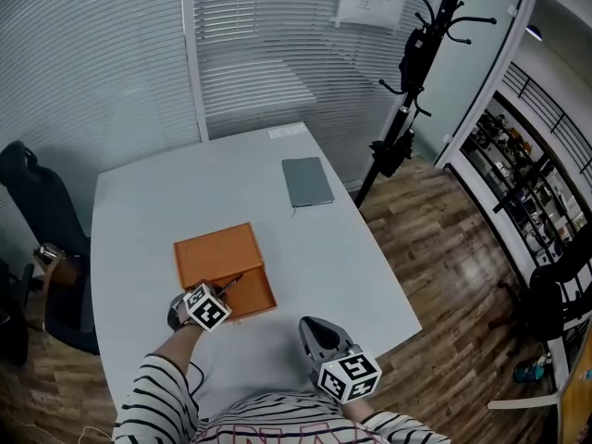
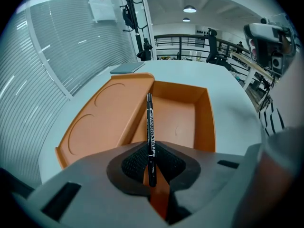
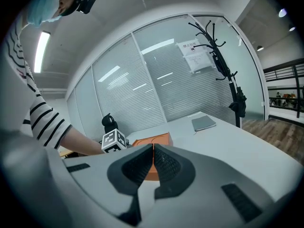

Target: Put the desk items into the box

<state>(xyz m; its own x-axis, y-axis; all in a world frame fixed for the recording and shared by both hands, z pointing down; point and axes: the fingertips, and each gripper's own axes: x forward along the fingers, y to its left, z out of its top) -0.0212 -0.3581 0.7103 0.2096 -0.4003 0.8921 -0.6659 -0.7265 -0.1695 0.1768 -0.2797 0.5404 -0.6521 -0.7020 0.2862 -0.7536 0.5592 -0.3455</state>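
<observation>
An orange box (image 1: 250, 292) lies open on the white desk, its lid (image 1: 217, 253) flat beside it on the far side. My left gripper (image 1: 220, 296) is shut on a black marker pen (image 2: 150, 134), which points out over the near wall of the box (image 2: 178, 120). The pen (image 1: 231, 283) shows as a thin dark line above the box's near left corner. My right gripper (image 1: 317, 334) is shut with nothing between its jaws, held over the desk's near edge to the right of the box. A grey notebook (image 1: 307, 181) lies farther back on the desk.
The desk's right edge (image 1: 388, 266) drops to a wooden floor. A black coat stand (image 1: 412, 72) rises beyond the far right corner. A dark office chair (image 1: 42, 229) stands at the left side. Blinds and glass walls close off the back.
</observation>
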